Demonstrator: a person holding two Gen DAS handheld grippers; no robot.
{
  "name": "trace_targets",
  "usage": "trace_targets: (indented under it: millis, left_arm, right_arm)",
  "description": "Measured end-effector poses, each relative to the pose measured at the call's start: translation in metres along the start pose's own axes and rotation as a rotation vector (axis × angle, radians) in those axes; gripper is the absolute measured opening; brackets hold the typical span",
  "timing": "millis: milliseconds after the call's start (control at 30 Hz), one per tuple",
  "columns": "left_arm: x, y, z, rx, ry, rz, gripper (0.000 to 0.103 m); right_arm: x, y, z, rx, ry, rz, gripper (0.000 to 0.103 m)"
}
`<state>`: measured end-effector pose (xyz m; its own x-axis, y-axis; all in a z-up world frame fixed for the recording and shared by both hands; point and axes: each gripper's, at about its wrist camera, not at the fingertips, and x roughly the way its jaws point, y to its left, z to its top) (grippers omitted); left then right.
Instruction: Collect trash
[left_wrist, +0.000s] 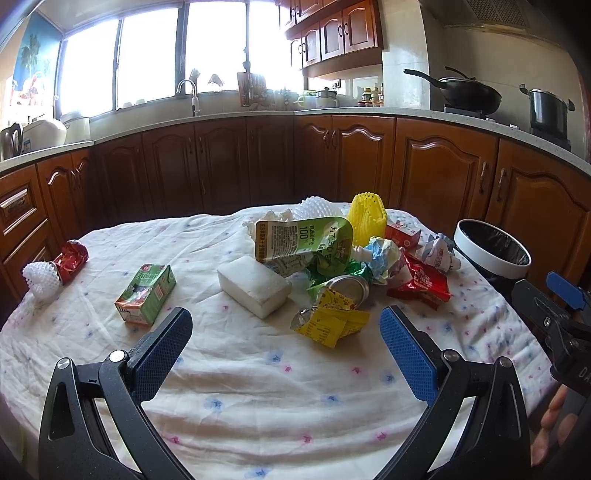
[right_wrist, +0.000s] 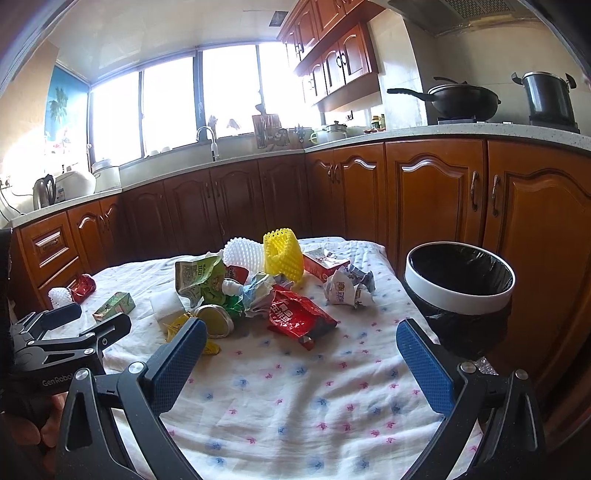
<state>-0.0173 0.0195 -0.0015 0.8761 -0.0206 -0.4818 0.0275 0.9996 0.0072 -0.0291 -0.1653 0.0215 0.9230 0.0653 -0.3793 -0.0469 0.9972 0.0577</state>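
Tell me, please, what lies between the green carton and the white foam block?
Only bare floral tablecloth separates the green carton from the white foam block, shown in the left wrist view.

Strong daylight pours through the windows (left_wrist: 155, 55) at the back in both views, blown out to pure white with glare bleeding over the frames and the cupboards (left_wrist: 332, 33) beside them. The cloth-covered worktop (left_wrist: 229, 369) is evenly lit and sharp, with soft short shadows under the litter. Lower cabinets (right_wrist: 229, 206) beneath the windows sit darker (backlit). Fisheye distortion bends the counter edges, and black vignetting fills the corners of both views.
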Motion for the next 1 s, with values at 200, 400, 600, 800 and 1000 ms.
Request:
trace_targets:
  millis: [200, 400, 600, 800, 1000]
  left_arm:
    - [0.000, 0.000, 0.000, 0.000, 0.000, 0.001, 0.103]
    - [0.001, 0.000, 0.000, 0.000, 0.001, 0.000, 0.103]
    - [0.005, -0.003, 0.001, 0.002, 0.011, -0.003, 0.103]
    - [0.011, 0.005, -0.002, -0.013, 0.043, -0.018, 0.103]
    - [0.027, 0.005, -0.003, -0.028, 0.117, -0.066, 0.103]
  right_arm:
    - [0.001, 0.001, 0.000, 0.000, 0.001, 0.006, 0.103]
    - [0.004, 0.001, -0.002, 0.001, 0.009, 0.013, 0.103]
    - [0.010, -0.001, -0.002, 0.012, 0.035, 0.023, 0.103]
    - [0.022, -0.006, 0.000, 0.037, 0.082, 0.047, 0.103]
    - [0.047, -0.013, 0.005, 0.068, 0.172, 0.065, 0.103]
